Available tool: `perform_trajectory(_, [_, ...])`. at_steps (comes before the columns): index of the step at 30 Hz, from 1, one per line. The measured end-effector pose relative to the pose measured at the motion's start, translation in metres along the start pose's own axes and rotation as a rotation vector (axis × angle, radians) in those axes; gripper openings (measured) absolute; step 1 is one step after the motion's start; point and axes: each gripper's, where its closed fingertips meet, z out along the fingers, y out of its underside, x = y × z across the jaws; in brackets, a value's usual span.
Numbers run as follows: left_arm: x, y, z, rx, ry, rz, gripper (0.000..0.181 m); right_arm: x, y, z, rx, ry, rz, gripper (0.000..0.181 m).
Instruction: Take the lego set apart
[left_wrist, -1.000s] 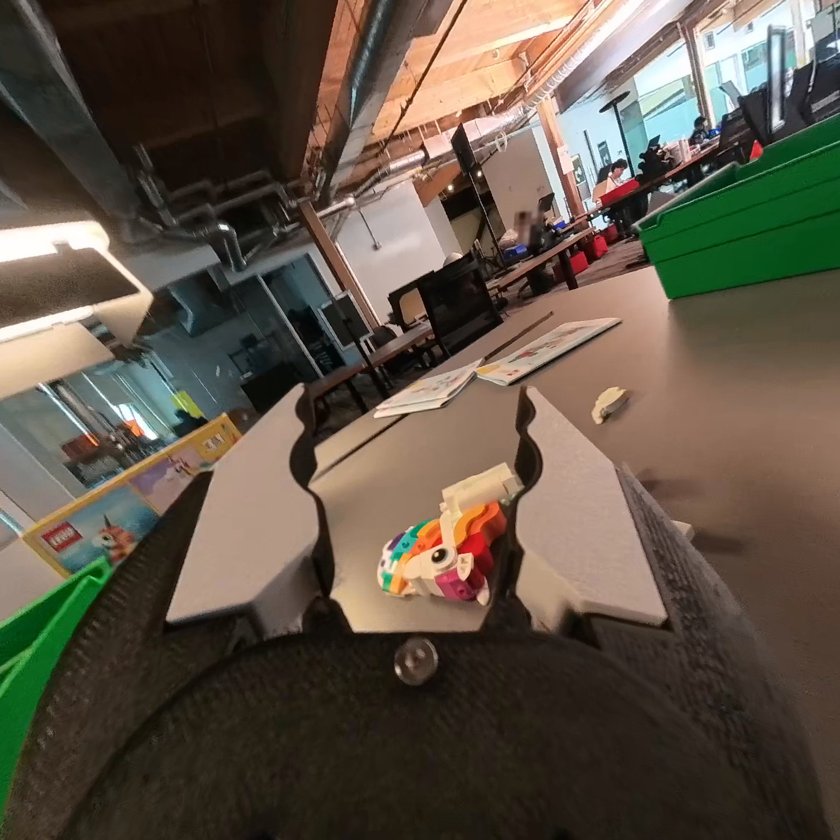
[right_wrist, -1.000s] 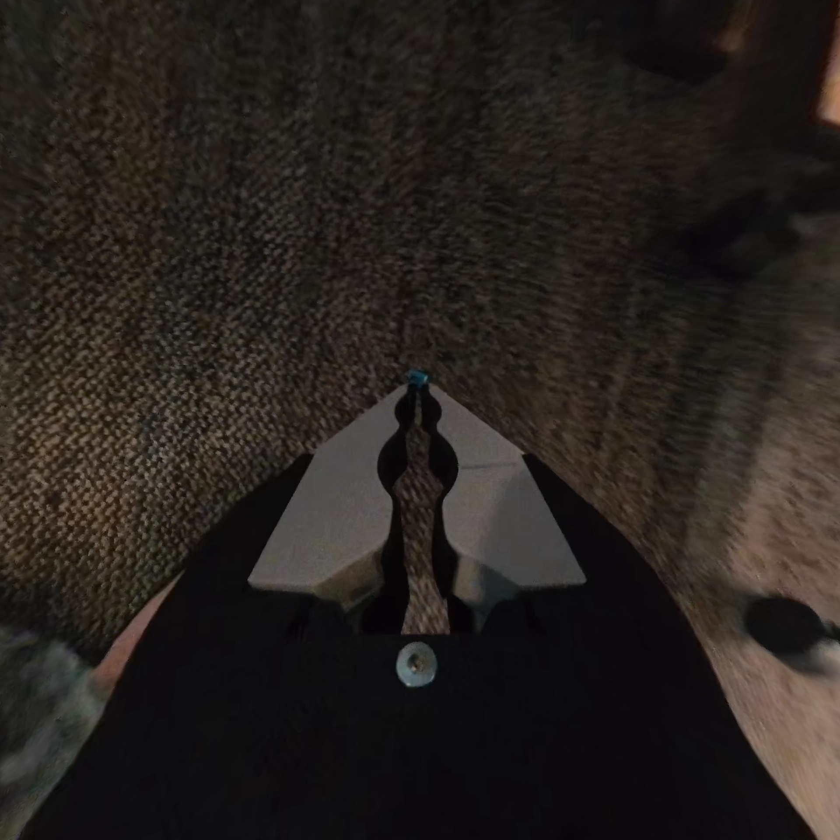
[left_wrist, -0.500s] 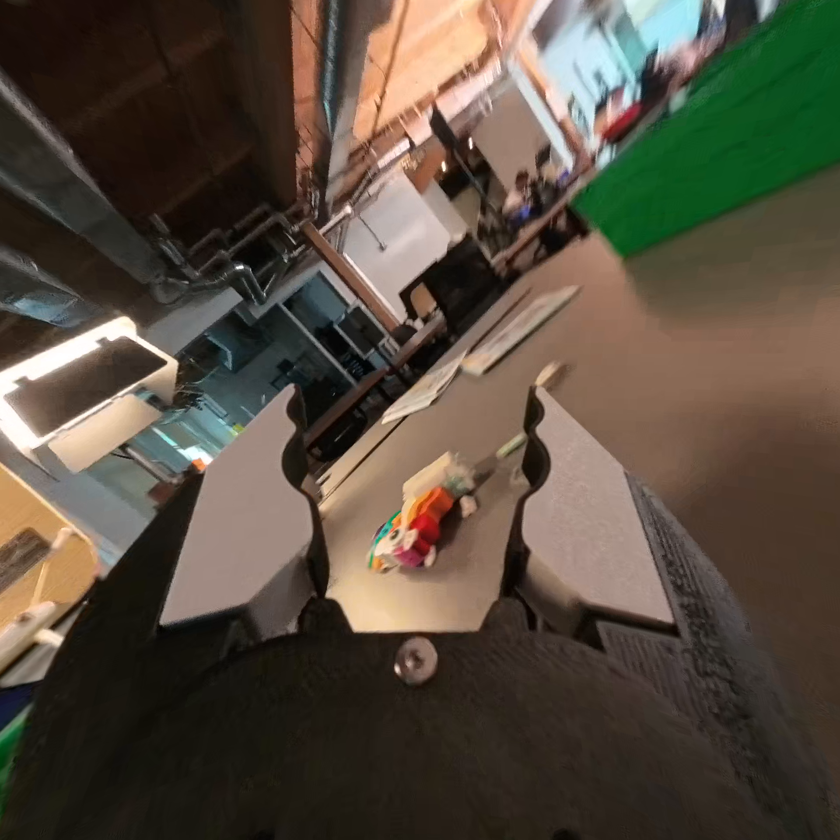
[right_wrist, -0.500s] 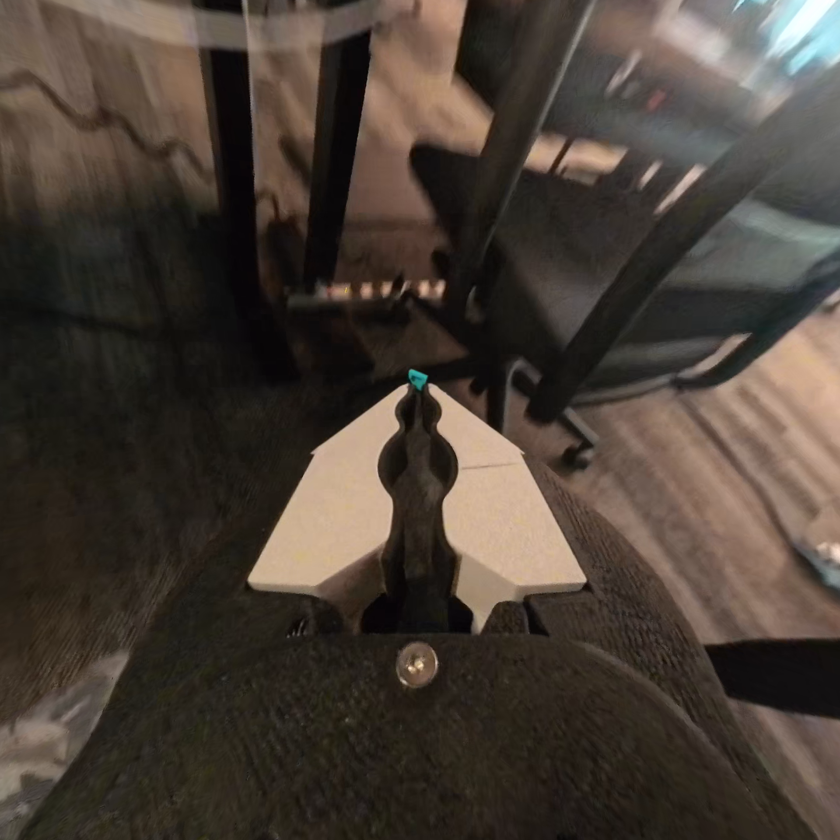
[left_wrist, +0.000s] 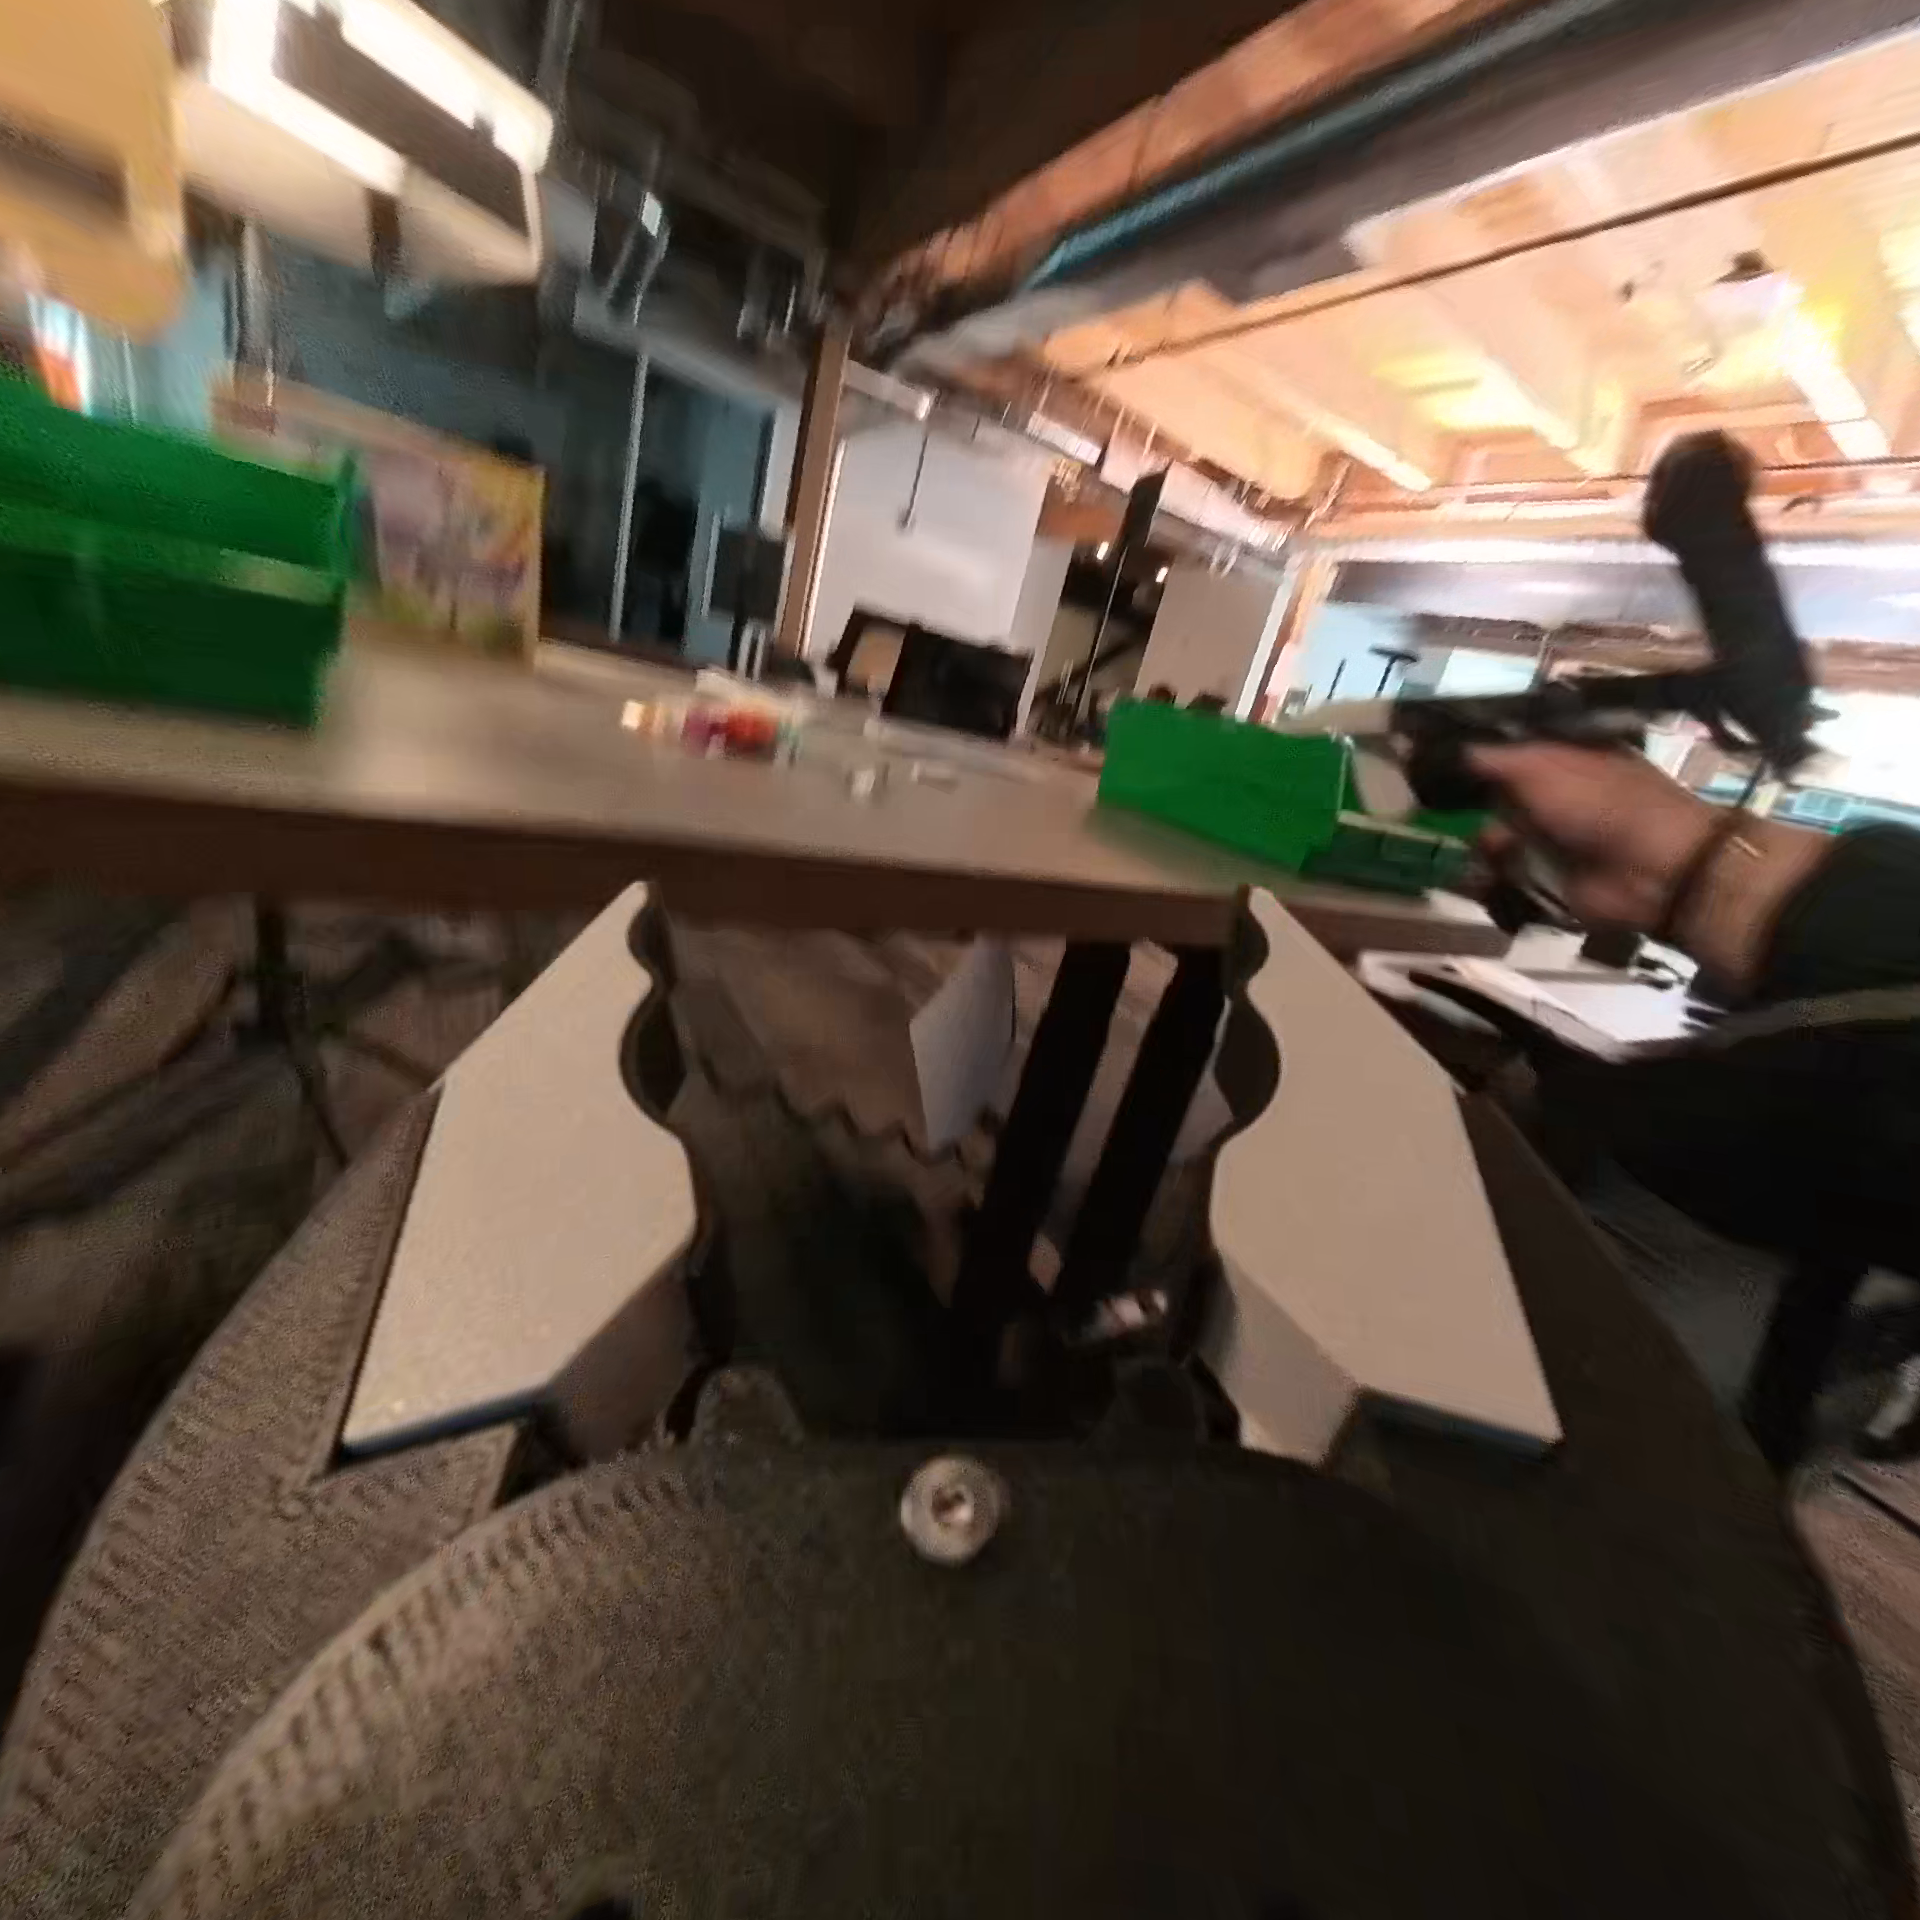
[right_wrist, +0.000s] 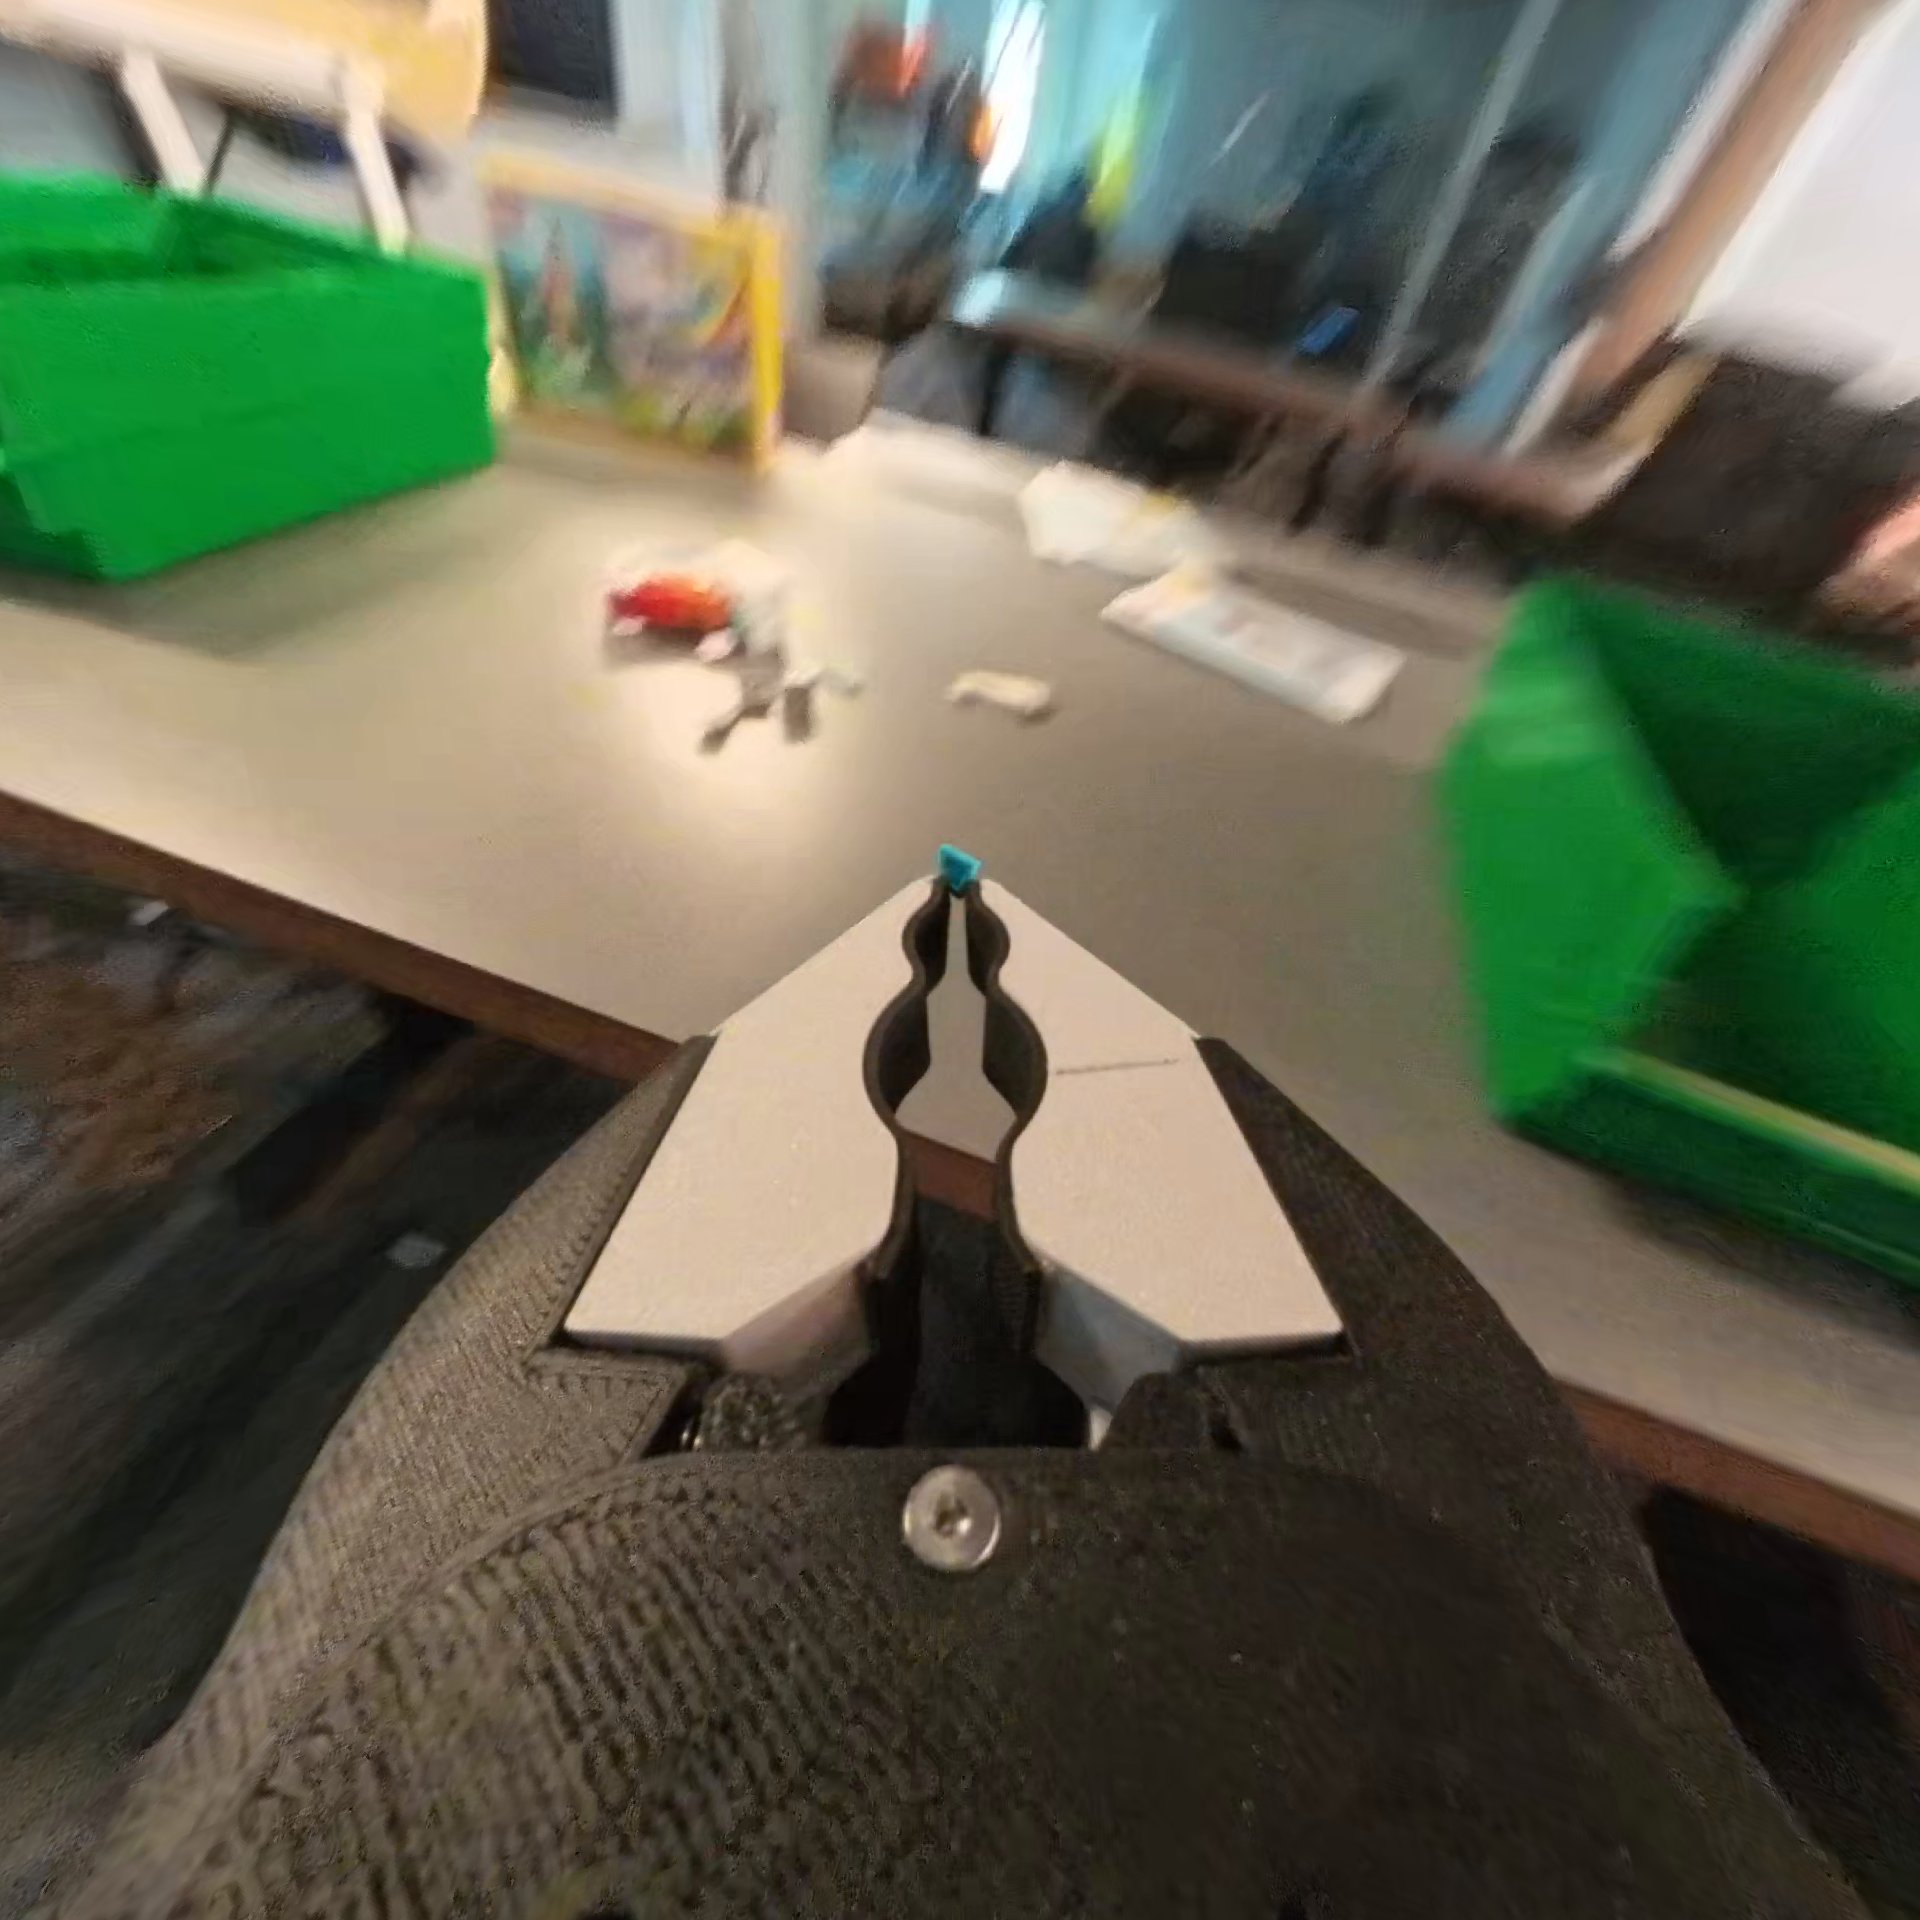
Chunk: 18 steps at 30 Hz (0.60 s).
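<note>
The colourful lego model (right_wrist: 670, 606) lies blurred on the grey table (right_wrist: 520, 790), with loose pieces (right_wrist: 774, 691) beside it. It also shows far off in the left wrist view (left_wrist: 727, 727). My right gripper (right_wrist: 956, 883) is shut on a tiny teal lego piece (right_wrist: 958, 865) at its tips, above the table's near edge. My left gripper (left_wrist: 945, 914) is open and empty, held below table height in front of the table edge (left_wrist: 623, 862). The right gripper (left_wrist: 1538, 727) in a person's hand shows at the right of the left wrist view.
Green bins stand at the table's left (right_wrist: 208, 384) and right (right_wrist: 1704, 862). The lego box (right_wrist: 644, 332) stands at the back. Instruction booklets (right_wrist: 1257, 644) and a white piece (right_wrist: 1003, 691) lie on the table. Black table legs (left_wrist: 1081, 1101) and carpet are below.
My left gripper has dropped from over the lego model to below the table edge. My right gripper has risen from the floor to the table edge, still pinching the teal piece.
</note>
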Motion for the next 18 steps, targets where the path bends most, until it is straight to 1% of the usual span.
perform_trajectory(2, [-0.014,0.014,-0.029,-0.059,-0.036,-0.054,0.109,-0.006,0.003,0.047,-0.084,-0.025,0.04,0.001])
perform_trajectory(4, [-0.029,0.011,-0.053,-0.077,-0.077,-0.028,0.11,-0.017,0.013,0.082,-0.207,-0.069,0.061,0.001])
perform_trajectory(6, [-0.047,0.001,-0.075,-0.091,-0.133,0.02,0.111,-0.029,0.024,0.104,-0.331,-0.101,0.045,0.001])
perform_trajectory(8, [-0.063,-0.013,-0.095,-0.077,-0.176,0.042,0.111,-0.032,0.024,0.116,-0.403,-0.089,-0.043,0.001])
perform_trajectory(10, [-0.075,-0.018,-0.113,-0.076,-0.213,0.055,0.111,-0.039,0.023,0.123,-0.473,-0.117,-0.091,0.002])
perform_trajectory(11, [-0.079,-0.017,-0.121,-0.087,-0.221,0.067,0.111,-0.044,0.025,0.125,-0.508,-0.138,-0.086,0.002])
perform_trajectory(15, [-0.088,-0.003,-0.141,-0.16,-0.242,0.111,0.112,-0.048,0.039,0.133,-0.627,-0.154,-0.045,0.019])
perform_trajectory(18, [-0.09,0.008,-0.15,-0.189,-0.252,0.095,0.112,-0.045,0.048,0.135,-0.68,-0.145,0.006,0.036])
